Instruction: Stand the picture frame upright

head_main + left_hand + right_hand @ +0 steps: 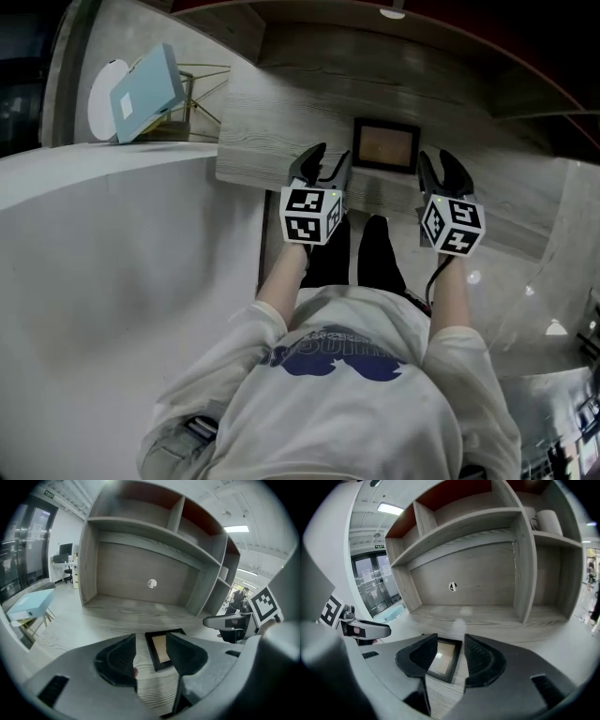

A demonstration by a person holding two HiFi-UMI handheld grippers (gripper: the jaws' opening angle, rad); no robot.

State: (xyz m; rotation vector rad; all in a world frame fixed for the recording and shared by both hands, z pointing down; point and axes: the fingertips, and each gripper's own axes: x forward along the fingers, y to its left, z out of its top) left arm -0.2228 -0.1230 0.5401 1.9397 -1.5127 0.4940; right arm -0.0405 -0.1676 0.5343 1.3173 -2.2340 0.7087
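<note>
A person is standing at a pale grey wood-grain desk (246, 155) with open shelving above it, holding a gripper in each hand. The small black-rimmed picture frame with a tan panel (385, 145) is lying flat, face up, on the desk, just beyond the two grippers and roughly between them.

The left gripper (328, 157) is pointing down at the desk with its dark padded jaws standing moderately apart and nothing between them; in the left gripper view the frame is showing through the gap, lying further off and touching neither pad. The right gripper (438, 161) is doing much the same: its jaws are parted to a similar width and empty, with the frame's near corner showing beyond them.

To my eye the approach is the step in hand, and no grip has been made yet. It would go well if one gripper were to slide a pad under a rim and pinch that edge, while the other braced the opposite edge so the frame is pivoting rather than skating across the smooth wood. Pinching the rim rather than the glossy panel looks safer. Whether there is a prop leg on the back I cannot tell, so the frame may need steadying before any release.
</note>
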